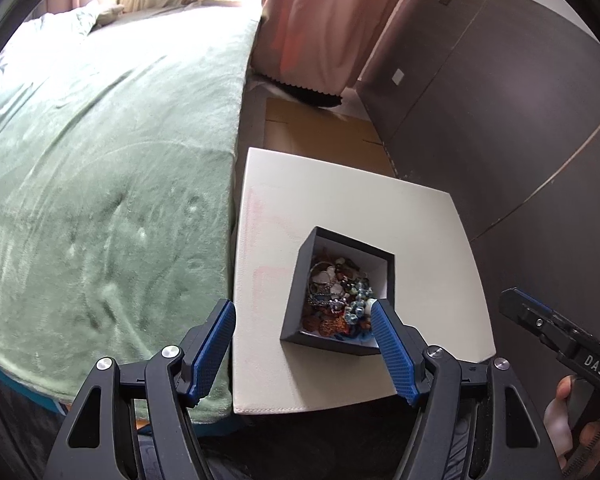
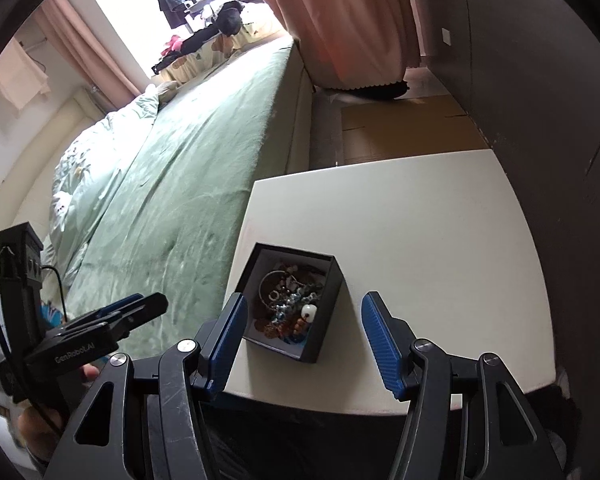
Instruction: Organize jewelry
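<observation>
While both my tools hang above the near edge of the white table (image 2: 440, 216), neither one carries anything. My left gripper (image 1: 304, 322) has its blue pads spread wide with nothing between them, one pad over the gap beside the bed, the other in line with the near corner of the box. My right gripper (image 2: 304, 320) is also parted and empty, and seen along its fingers it frames the black box (image 2: 327, 312) loosely, without touching its walls as far as I can tell.

Just beyond the pads sits that open box, on the bed-side half of the table, close to the near edge. Inside it lies a tangled heap of jewelry (image 2: 288, 304): pale blue beads, a thin silver bangle, a white bead, orange and brown pieces, all piled on one another. Nothing lies loose on the tabletop around it.

I judge the gathering step is done or nearly so, since every piece I can see is in the box. No lid shows in either view, so the next move may be only to steady or shift the box. That calls for a wide, level grip on the outer walls, keeping the pads clear of the beads.

Farther off, the green blanket (image 1: 100, 184) covers the bed alongside the table, flattened cardboard (image 2: 404, 128) lies on the floor, and a pink curtain (image 1: 320, 28) hangs at the back.
</observation>
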Demonstrator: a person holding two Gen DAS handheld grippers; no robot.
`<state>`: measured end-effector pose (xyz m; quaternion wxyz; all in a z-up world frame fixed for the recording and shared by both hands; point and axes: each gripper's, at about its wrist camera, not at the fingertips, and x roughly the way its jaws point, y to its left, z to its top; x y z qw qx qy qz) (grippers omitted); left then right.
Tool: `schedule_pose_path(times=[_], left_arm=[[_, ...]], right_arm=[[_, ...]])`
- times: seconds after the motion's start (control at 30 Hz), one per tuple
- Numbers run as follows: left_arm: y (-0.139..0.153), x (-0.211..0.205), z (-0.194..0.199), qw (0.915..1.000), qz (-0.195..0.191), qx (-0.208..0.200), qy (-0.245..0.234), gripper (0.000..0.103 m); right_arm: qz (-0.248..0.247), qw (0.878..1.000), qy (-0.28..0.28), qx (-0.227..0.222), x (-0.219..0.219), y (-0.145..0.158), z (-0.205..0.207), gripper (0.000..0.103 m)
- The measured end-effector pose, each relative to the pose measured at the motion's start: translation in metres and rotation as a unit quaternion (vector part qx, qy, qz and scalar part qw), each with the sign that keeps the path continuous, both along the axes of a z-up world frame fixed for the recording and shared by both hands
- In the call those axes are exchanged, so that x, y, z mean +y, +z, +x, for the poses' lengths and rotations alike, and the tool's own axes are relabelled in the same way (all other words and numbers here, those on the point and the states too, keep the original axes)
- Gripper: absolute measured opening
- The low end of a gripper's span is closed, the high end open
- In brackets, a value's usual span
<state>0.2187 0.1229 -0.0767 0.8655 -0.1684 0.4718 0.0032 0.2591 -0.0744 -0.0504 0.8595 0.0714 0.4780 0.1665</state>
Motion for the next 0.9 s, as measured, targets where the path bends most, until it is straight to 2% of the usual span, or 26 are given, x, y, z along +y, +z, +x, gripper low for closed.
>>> schedule_pose_path(times=[0.23,0.3,0.43,0.5,0.7,0.77,0.9], left_arm=[[0.029,-0.032,-0.03,0.998,0.039,-0.046,-0.017,0.073],[0.038,-0.04,-0.04,0.9967,0.049,-0.062,-0.021,0.077],[0.059,-0.057,-0.066,0.9914,0.074,-0.105,-0.028,0.087],[0.067,-0.063,-0.076,0.9887,0.083,-0.121,-0.03,0.092],[0.09,-0.081,-0.113,0.9811,0.104,-0.159,-0.038,0.095],[0.096,-0.086,-0.124,0.9786,0.108,-0.171,-0.038,0.097],[0.106,-0.093,-0.147,0.9734,0.113,-0.196,-0.04,0.097]], right_arm=[[-0.003,0.999,-0.025,-0.02,-0.034,0.013,-0.032,0.059],[-0.004,0.999,-0.03,-0.029,-0.041,0.02,-0.042,0.06],[-0.013,0.998,-0.041,-0.053,-0.052,0.033,-0.063,0.07],[-0.015,0.997,-0.042,-0.063,-0.056,0.039,-0.074,0.072],[-0.016,0.996,-0.039,-0.083,-0.06,0.054,-0.103,0.074],[-0.019,0.995,-0.04,-0.091,-0.061,0.058,-0.113,0.082],[-0.026,0.993,-0.043,-0.105,-0.065,0.066,-0.131,0.091]])
